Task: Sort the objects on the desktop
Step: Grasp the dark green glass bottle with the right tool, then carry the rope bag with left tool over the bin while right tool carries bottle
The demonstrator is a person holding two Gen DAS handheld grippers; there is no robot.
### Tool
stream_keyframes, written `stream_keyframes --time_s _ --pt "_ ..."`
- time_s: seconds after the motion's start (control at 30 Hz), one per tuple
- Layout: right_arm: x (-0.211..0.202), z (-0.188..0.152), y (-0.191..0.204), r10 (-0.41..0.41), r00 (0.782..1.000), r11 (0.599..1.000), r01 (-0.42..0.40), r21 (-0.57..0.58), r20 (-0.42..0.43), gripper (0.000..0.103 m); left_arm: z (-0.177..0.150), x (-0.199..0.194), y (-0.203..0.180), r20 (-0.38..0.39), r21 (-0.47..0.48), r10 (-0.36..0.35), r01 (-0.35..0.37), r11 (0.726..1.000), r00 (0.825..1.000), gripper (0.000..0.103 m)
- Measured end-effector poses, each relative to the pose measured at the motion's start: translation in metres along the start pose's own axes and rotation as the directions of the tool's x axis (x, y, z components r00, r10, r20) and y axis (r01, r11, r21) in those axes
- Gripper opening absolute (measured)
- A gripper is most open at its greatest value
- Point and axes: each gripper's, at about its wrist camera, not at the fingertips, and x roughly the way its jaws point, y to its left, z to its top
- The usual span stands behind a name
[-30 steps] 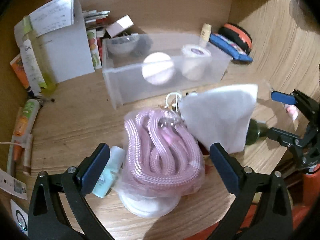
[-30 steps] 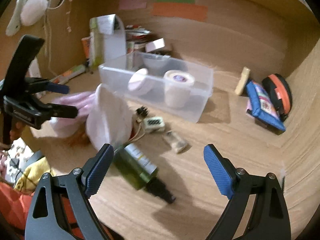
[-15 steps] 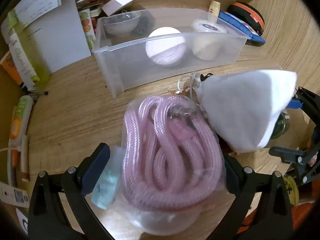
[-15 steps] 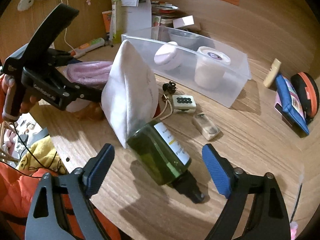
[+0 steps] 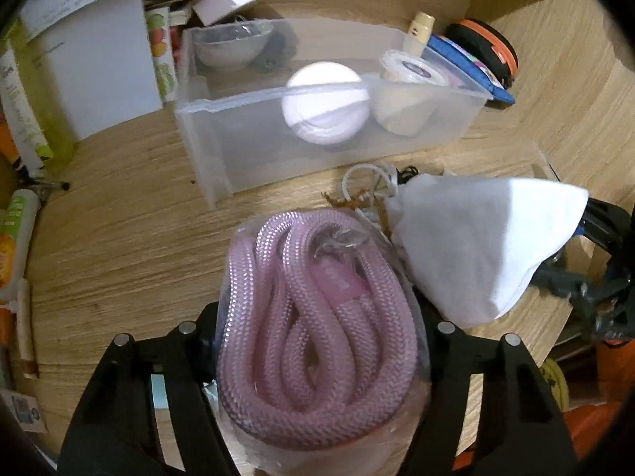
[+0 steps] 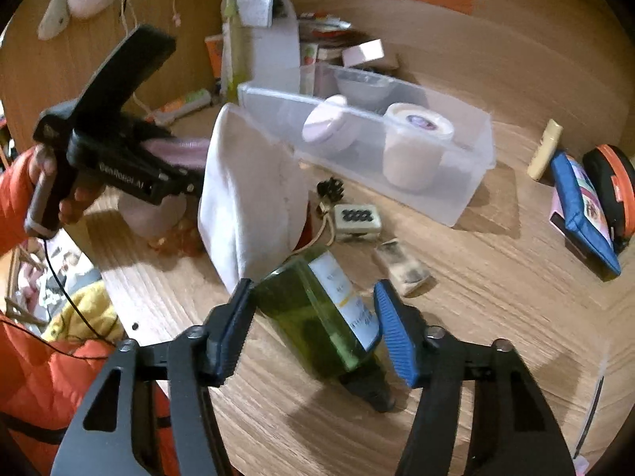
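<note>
Desk (image 5: 119, 246): wooden, filling both views, carrying everything below.
Clear bin (image 5: 238, 146): sitting in the upper middle of the left view, holding a white round jar (image 5: 325, 107), a lidded tub (image 5: 408, 95) and a bowl (image 5: 228, 45) at its far end.
White mask (image 5: 476, 246): lying at the right middle of the left view, just beside the rope; standing left of centre in the right view, leaning against the bottle.
Pink rope (image 5: 317, 317): coiled inside a clear bag, filling the lower centre of the left view, resting on a pale round thing below it.
Left gripper (image 5: 321, 329): pressing in on the bagged rope from both sides, fingers mostly hidden behind it; showing at the left of the right view with pink rope sticking out past its tips.
Green bottle (image 6: 317, 313): lying on its side at the lower centre of the right view, black cap pointing toward the bottom edge.
Right gripper (image 6: 311, 327): narrowed around the bottle, left pad (image 6: 234, 325) touching it, right pad (image 6: 391, 333) just beside the label; full grip impossible to tell.
Small bits: white gadget with dark holes (image 6: 357, 218) and a small packet (image 6: 403, 267) lying between bottle and bin.
</note>
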Motion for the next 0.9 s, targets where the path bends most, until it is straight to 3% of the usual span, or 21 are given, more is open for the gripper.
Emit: stream_keyframes --time_s 0.3,0.57,0.9 --pt "-0.005 0.005 -0.017 -0.023 1.000 0.998 0.022 0.065 0.021 0.042 0.008 -0.033 0.023 0.126 -0.093 0.012 0.000 0.996 0.992 0.067" --pt "-0.027 0.023 -0.032 -0.050 0.994 0.993 0.039 0.111 0.100 0.039 0.012 -0.076 0.030 0.276 -0.113 0.047 -0.016 0.993 0.960 0.067" --pt "-0.030 0.036 -0.048 -0.071 0.989 0.985 0.049 0.167 0.131 0.039 0.025 -0.095 0.026 0.371 -0.107 0.021 0.021 0.994 0.928 0.067"
